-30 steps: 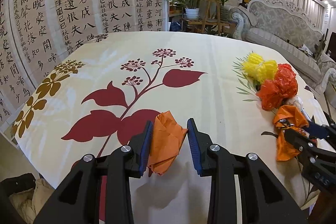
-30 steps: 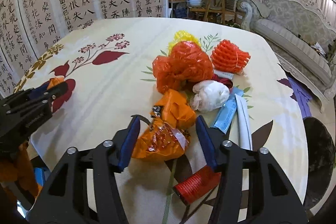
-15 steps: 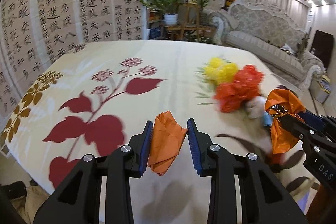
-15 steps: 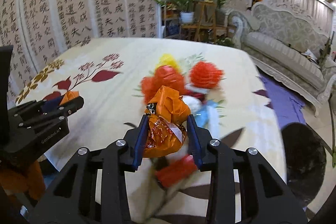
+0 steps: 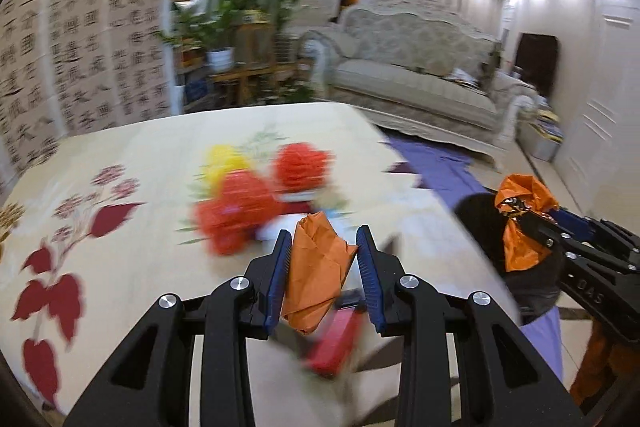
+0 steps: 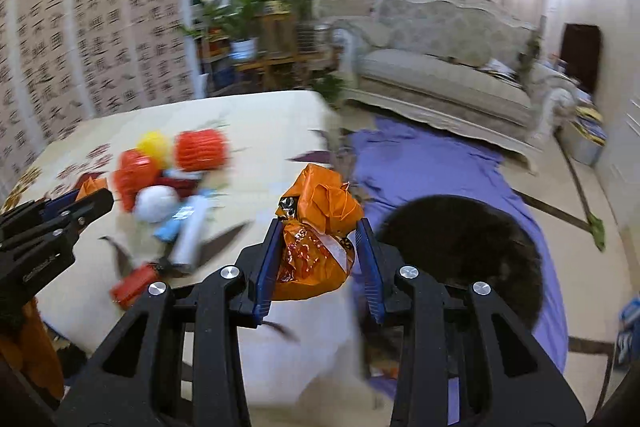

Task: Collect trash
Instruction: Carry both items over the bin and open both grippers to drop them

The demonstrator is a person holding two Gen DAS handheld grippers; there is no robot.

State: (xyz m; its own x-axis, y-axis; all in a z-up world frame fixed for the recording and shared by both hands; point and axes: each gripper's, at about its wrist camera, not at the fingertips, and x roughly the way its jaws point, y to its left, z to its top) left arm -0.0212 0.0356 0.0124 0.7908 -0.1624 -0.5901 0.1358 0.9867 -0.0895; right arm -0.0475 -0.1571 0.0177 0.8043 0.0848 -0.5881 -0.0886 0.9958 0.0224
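left gripper [image 5: 323,263]: clamped on folded orange paper [image 5: 316,275], light, soft | right gripper [image 6: 318,255]: clamped on crinkly orange snack wrapper [image 6: 316,251], light, slippery, pinched mid-body | black bin [image 6: 464,251] just right-ahead

Left claw [image 5: 323,259]: both blue-padded fingers pressed against folded orange wrapper [image 5: 316,275], gripping it from both sides. Claw raised above bench, pointing forward.

Right claw [image 6: 319,255]: fingers clamped on crumpled orange bag [image 6: 320,239], bag bulging above and below pads. Claw held out past bench edge, level with left one.

Both claws side by side, apart; each visible at edge of other's camera view.
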